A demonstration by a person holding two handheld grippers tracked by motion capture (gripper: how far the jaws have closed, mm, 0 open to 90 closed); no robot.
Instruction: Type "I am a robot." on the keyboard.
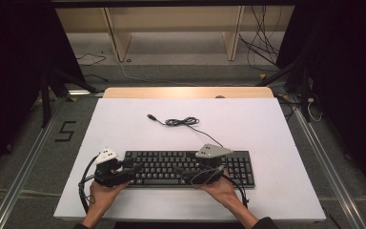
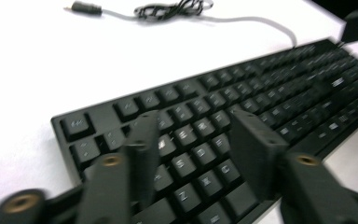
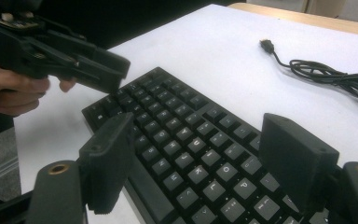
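A black keyboard lies along the near part of the white table top. Its cable runs back to a loose coil and ends in a USB plug. My left gripper hovers over the keyboard's left end, jaws apart above the letter keys with nothing gripped. My right gripper sits over the middle of the keyboard, pointing left. Its jaws stand wide with only keys below. In the right gripper view the left gripper shows in a hand at the upper left.
The white top ends in a wooden strip at the far side. Beyond it stand wooden shelf legs and loose floor cables. Metal rails run along both sides. Bare table surface lies behind and to the right of the keyboard.
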